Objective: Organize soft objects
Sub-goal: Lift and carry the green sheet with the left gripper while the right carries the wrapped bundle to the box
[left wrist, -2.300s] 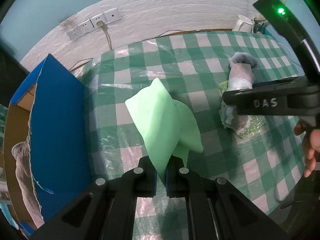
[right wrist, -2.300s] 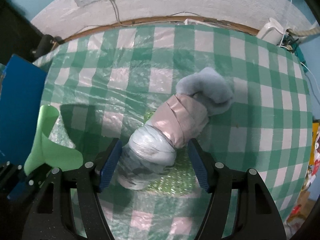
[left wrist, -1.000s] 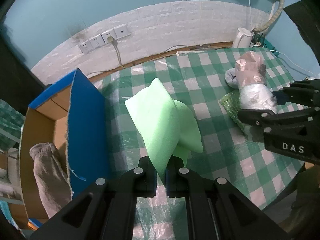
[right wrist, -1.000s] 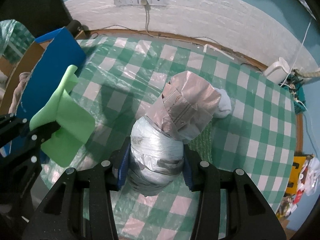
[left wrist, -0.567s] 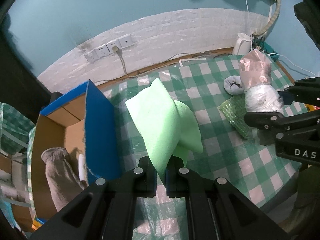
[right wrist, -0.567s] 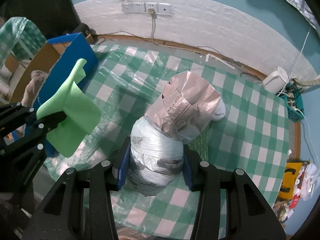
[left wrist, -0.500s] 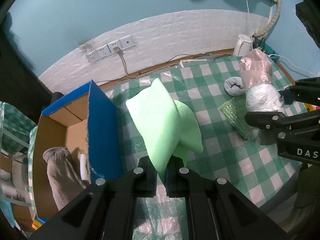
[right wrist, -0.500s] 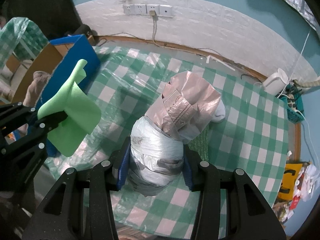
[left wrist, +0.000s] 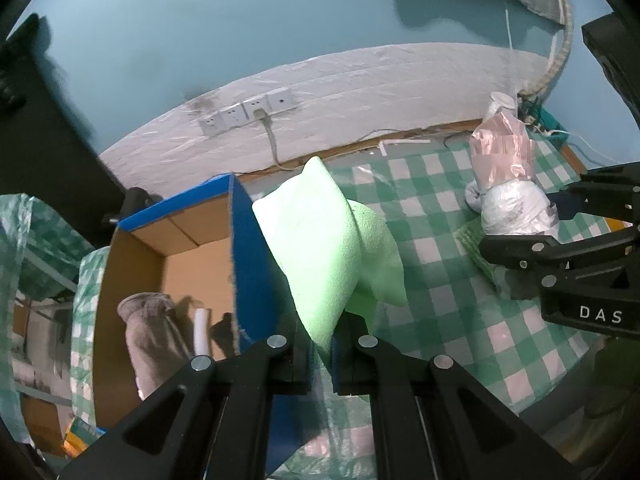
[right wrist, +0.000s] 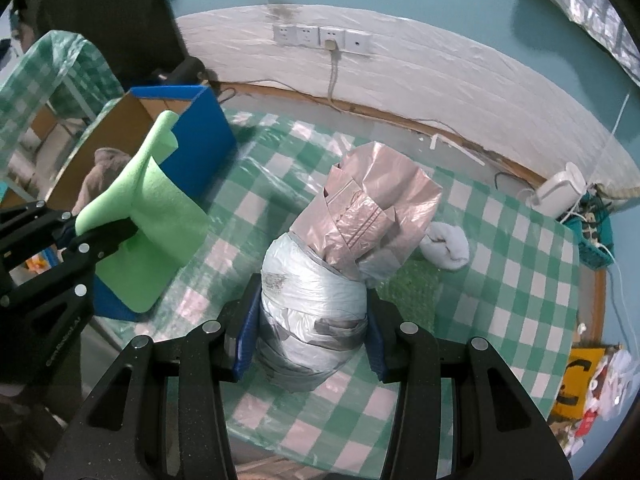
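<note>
My left gripper (left wrist: 322, 354) is shut on a folded light-green foam sheet (left wrist: 324, 248), held up in the air beside the blue cardboard box (left wrist: 256, 256). In the right wrist view the same foam sheet (right wrist: 156, 216) hangs just in front of the box (right wrist: 200, 140). My right gripper (right wrist: 310, 334) is shut on a bundle of white and pink plastic bags (right wrist: 320, 292), lifted clear above the green checked table (right wrist: 520, 248). From the left wrist view that bundle (left wrist: 508, 184) shows at the right, between black fingers (left wrist: 532, 246).
Inside the open box lie a grey rolled cloth (left wrist: 148, 332) and a white tube (left wrist: 202, 330). A white sock ball (right wrist: 446, 246) and a green bubble-wrap piece (right wrist: 412, 288) rest on the table. A white kettle (right wrist: 560, 190) and wall sockets (right wrist: 322, 38) stand at the back.
Both grippers have risen with their loads; the table looks farther below. The box interior with the grey cloth has come into fuller view on the left.
</note>
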Motion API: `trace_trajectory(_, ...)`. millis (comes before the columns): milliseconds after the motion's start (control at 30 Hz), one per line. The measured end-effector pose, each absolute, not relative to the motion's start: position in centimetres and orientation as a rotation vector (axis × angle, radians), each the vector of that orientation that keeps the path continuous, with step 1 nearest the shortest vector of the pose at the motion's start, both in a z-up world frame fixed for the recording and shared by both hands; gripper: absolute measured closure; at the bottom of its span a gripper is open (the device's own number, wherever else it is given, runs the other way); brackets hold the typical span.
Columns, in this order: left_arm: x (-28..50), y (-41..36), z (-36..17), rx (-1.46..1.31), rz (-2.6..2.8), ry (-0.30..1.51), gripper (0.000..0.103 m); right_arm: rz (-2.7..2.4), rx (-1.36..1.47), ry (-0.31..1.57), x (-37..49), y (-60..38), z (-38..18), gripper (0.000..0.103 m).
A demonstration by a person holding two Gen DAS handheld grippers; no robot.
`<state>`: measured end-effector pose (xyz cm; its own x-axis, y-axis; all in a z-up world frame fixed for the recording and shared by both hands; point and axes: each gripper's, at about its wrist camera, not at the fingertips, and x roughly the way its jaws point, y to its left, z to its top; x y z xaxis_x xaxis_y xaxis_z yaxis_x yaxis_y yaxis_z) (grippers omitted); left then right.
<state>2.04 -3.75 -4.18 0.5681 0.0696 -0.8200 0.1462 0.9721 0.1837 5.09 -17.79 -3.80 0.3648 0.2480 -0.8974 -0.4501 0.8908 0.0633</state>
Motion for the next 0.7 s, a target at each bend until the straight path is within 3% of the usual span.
trace_trajectory(700,-0.1,2.9,-1.8,0.175,0.072,0.908,0.097,0.602,-0.269,1.059,4.8,-9.1,-1.5,0.058)
